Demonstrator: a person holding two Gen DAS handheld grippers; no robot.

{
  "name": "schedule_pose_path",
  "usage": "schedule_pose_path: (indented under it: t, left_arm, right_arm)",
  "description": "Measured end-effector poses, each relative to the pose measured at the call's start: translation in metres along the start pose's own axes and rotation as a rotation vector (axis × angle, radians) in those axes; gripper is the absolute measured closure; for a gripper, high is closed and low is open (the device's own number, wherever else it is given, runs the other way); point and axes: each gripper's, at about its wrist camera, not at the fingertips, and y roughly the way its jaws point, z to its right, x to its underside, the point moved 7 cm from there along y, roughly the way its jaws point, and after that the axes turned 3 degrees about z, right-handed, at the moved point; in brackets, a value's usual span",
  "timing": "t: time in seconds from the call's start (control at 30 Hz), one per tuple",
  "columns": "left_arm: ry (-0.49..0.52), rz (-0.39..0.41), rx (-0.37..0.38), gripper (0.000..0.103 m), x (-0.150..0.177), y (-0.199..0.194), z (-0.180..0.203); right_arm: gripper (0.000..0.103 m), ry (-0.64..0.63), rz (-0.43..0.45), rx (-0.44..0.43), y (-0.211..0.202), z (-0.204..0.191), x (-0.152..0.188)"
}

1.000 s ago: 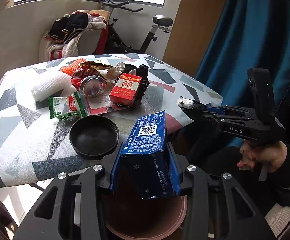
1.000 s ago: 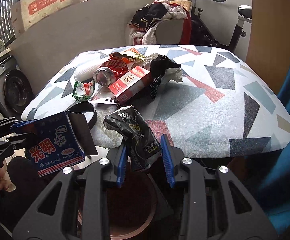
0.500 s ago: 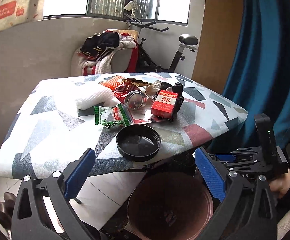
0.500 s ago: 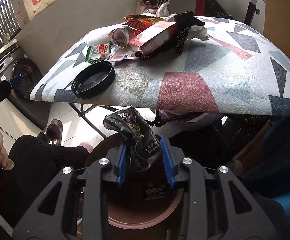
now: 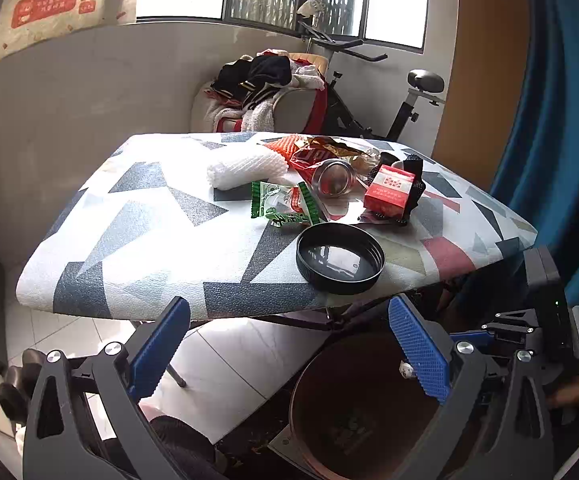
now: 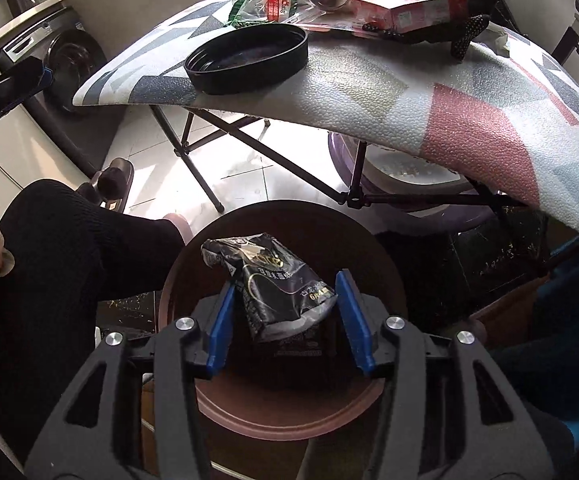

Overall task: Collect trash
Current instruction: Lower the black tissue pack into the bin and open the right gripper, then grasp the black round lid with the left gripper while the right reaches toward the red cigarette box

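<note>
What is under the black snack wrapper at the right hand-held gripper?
The round brown bin sits directly below the black snack wrapper, between the right hand-held gripper pads. A dark printed packet lies inside; the wrapper covers most of the bin's floor.

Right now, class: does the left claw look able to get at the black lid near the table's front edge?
Probably yes. The left claw is open and empty, below the table edge, and the black lid lies uncovered just ahead of it, nothing between. It would need to rise first.

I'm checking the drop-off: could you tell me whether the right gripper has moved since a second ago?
Yes. The right gripper dropped from table height to over the bin.
</note>
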Motion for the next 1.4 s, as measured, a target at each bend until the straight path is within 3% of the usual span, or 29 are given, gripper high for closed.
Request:
schedule_pose_path:
  t: [0.27, 0.4, 0.7, 0.97, 1.1, 1.23, 1.4]
  left_arm:
    - [-0.002, -0.035, -0.022, 0.006, 0.006, 0.006, -0.002]
    - [0.013, -0.06, -0.023, 0.006, 0.01, 0.011, 0.0]
    - [0.011, -0.08, -0.05, 0.006, 0.012, 0.017, -0.002]
    - [-0.013, -0.061, -0.025, 0.006, 0.009, 0.015, -0.002]
    - [0.043, -0.038, 0.015, 0.006, 0.001, 0.015, 0.012]
    - [0.14, -0.089, 0.041, 0.006, -0.004, 0.033, 0.039]
    - [0.144, -0.105, 0.072, 0.006, -0.014, 0.066, 0.057]
  right_arm:
    - [0.006, 0.079, 0.1, 0.027, -0.021, 0.022, -0.011]
    - [0.006, 0.096, 0.172, 0.026, -0.035, 0.03, -0.019]
    - [0.006, 0.111, 0.25, 0.073, -0.047, 0.04, -0.027]
    - [0.006, 0.127, 0.303, 0.106, -0.052, 0.047, -0.03]
    - [0.006, 0.155, 0.371, 0.082, -0.063, 0.055, -0.037]
    - [0.006, 0.159, 0.404, 0.072, -0.071, 0.063, -0.048]
    - [0.006, 0.157, 0.41, 0.089, -0.078, 0.076, -0.062]
